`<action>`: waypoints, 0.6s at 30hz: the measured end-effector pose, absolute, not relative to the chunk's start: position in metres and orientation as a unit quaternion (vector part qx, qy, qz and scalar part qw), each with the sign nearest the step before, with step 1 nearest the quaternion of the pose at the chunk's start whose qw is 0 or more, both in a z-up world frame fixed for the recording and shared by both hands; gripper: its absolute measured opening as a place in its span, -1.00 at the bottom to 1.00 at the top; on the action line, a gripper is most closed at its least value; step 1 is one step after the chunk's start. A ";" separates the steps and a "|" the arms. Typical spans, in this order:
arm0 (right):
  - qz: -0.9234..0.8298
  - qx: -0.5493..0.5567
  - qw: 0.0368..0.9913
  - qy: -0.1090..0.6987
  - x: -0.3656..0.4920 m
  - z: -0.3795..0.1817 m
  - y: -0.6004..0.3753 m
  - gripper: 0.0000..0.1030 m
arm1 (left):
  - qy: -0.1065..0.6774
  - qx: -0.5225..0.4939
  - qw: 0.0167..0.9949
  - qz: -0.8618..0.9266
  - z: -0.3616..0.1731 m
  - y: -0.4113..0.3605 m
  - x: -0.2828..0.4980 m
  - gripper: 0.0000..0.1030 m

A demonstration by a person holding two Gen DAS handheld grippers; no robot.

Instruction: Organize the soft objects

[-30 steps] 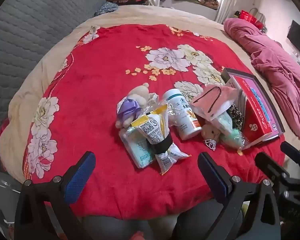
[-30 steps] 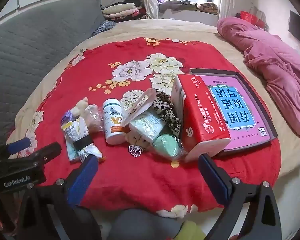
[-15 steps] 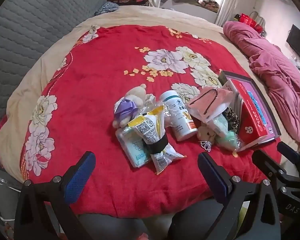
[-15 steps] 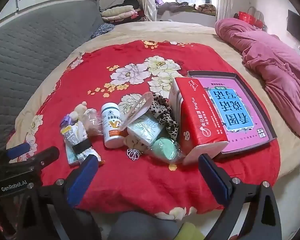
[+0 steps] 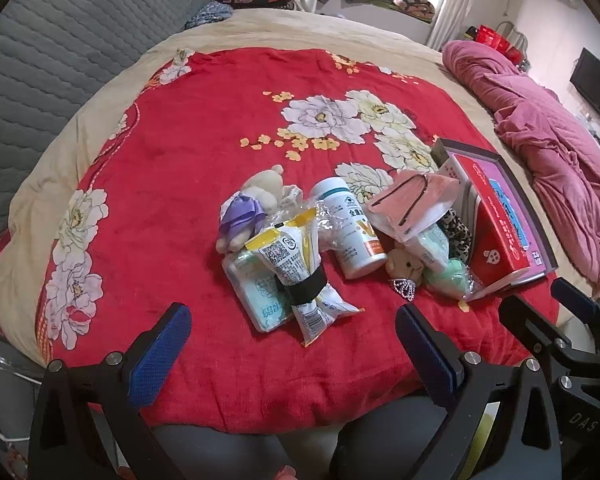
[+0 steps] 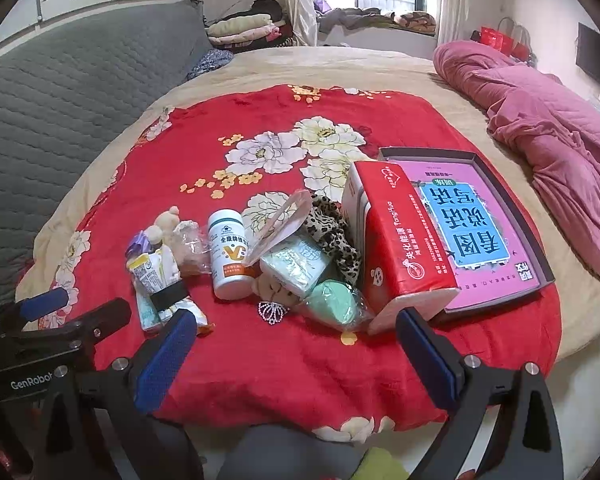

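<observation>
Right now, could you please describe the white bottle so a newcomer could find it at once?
On the red floral blanket, find the clutter left of the red tissue pack. The white bottle lies among it, the only hard cylinder, with an orange band on its label.

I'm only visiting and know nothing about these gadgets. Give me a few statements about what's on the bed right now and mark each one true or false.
1. Both the left gripper and the right gripper are open and hold nothing. True.
2. The white bottle stands upright. False: it lies on its side.
3. A black band wraps the yellow snack packet. True.
4. The red tissue pack lies far from the pink book. False: it rests against the book.
5. The blanket is plain blue. False: it is red with flowers.
</observation>
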State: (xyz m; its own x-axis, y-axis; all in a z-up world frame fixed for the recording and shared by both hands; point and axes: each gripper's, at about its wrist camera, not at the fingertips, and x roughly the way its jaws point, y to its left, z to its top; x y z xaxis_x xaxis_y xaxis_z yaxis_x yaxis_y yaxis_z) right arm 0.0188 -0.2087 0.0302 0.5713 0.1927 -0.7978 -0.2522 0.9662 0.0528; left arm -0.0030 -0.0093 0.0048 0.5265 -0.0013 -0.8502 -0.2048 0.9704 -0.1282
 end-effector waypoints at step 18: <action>0.122 -0.035 0.888 0.442 0.019 0.032 -0.209 0.95 | 0.481 -0.111 0.868 0.060 0.005 -0.008 -0.005 0.98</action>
State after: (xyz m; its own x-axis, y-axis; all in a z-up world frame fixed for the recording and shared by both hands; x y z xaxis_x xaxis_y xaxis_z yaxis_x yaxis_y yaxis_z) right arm 0.0187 -0.2093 0.0317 0.5799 0.1857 -0.7933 -0.2473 0.9679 0.0457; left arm -0.0046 -0.0078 0.0053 0.5304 -0.0030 -0.8477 -0.2098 0.9684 -0.1347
